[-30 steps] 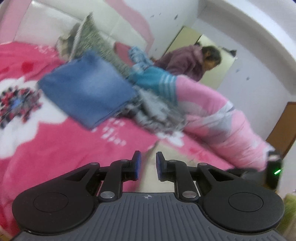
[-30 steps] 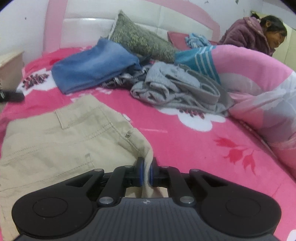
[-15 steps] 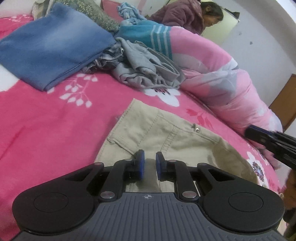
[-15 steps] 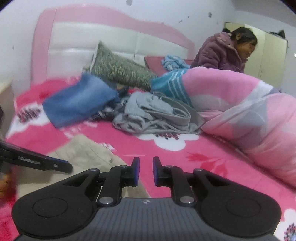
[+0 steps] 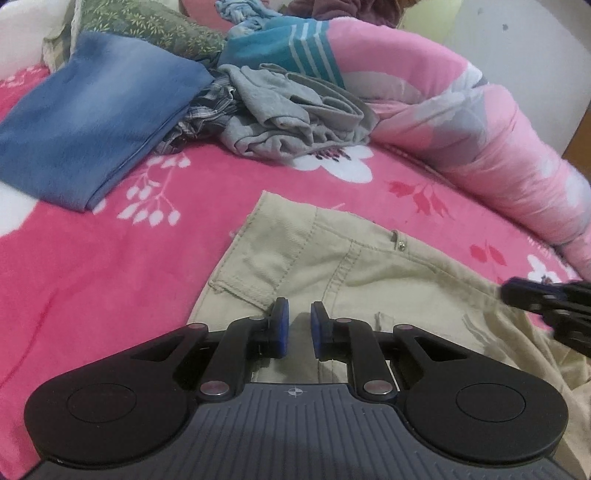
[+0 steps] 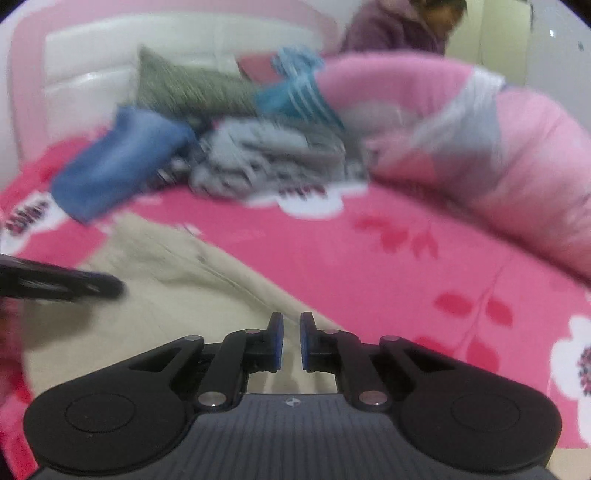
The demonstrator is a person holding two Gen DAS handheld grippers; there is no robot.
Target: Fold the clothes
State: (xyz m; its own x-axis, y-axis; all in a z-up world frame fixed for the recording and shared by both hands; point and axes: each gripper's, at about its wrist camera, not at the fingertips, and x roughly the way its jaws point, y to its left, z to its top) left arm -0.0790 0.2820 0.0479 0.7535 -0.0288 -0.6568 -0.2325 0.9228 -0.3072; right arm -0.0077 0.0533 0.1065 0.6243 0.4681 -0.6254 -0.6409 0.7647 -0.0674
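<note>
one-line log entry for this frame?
left gripper: open, over khaki trousers | right gripper: open, empty | trousers flat on bed

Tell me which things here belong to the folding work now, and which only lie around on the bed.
For the job: khaki trousers; left gripper, open above them; right gripper, open at their edge.

Lying about: folded blue cloth; grey clothes heap; green pillow; rolled pink quilt.

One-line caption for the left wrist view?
Open left tool over khaki trousers on a pink bedspread; right tool at right edge.
</note>
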